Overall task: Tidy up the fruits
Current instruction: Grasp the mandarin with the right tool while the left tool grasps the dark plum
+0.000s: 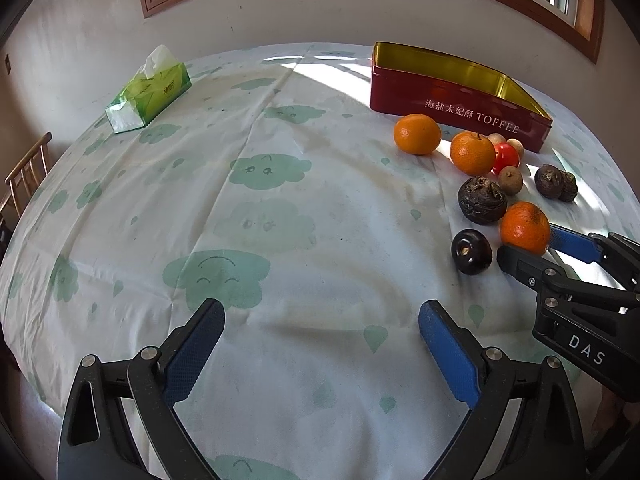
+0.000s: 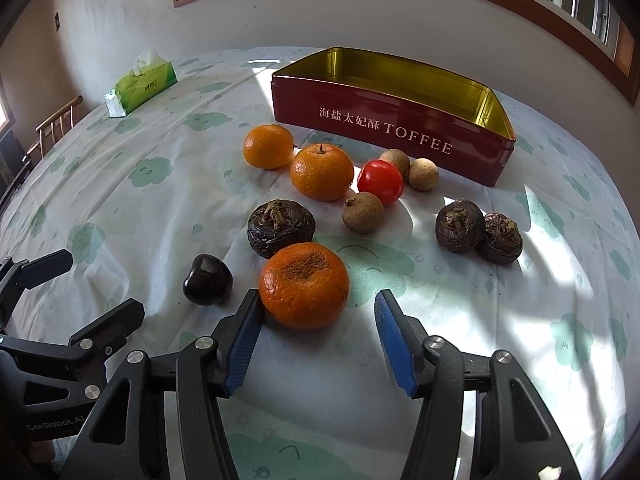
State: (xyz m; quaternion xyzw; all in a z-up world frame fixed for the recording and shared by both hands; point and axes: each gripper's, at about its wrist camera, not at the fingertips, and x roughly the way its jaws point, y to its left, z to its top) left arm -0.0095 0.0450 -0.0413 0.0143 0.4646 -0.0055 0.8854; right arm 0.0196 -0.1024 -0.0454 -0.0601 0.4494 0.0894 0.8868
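Fruits (image 2: 322, 172) all lie on the counter (image 2: 500, 340) beside the tin (image 2: 392, 136), which looks empty, so nothing is sorted yet. The right tool (image 2: 316, 312) is apart around one orange (image 2: 304, 286), not squeezing. The left tool (image 1: 322, 320) is apart, holding nothing.

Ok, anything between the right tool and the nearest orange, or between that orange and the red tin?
Nothing blocks the right tool; the wrinkled orange mandarin sits at its fingertips. Toward the red toffee tin, a dark water chestnut and other fruits lie between.
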